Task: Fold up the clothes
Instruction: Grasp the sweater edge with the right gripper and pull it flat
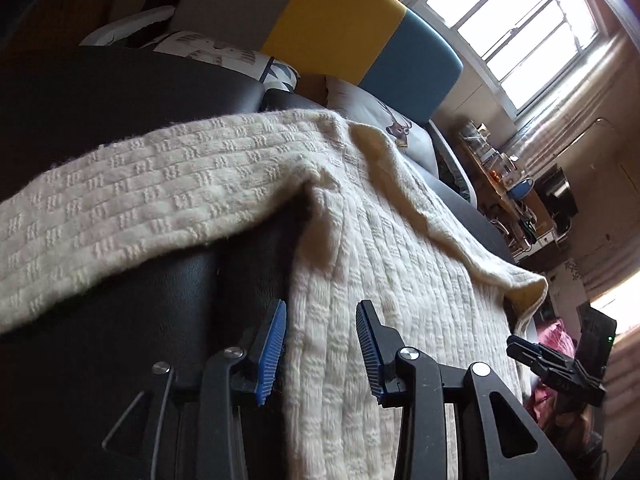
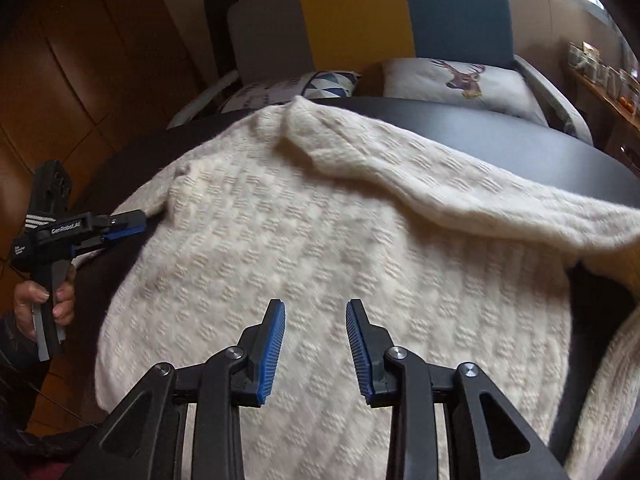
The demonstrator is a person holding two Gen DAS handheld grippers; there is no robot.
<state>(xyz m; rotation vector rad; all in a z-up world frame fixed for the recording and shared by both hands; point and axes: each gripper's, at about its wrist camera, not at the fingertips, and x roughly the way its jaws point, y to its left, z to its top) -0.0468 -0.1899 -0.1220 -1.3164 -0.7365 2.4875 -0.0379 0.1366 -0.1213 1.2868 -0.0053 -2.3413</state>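
Sweater, cream and thickly knitted, spreads over most of the dark round table in front of me, its body lying flat toward me and one sleeve already crossing over the top of it toward my right. Beyond the table sit a headboard in grey, yellow and teal, and a pillow printed with a stag. My right gripper hovers above the middle of the sweater's body, its blue pads partly apart with nothing between them and not touching the wool. My left gripper hangs over the sweater's left edge, where knit meets bare tabletop; its jaws are also partly apart and empty, and from the right camera I can see my left hand gripping its handle, just beside the shoulder. I judge the fold is at an early stage: one sleeve laid in, the sides not yet brought over. Next I would need to lower both grippers onto an edge of the sweater and pinch a single layer cleanly.
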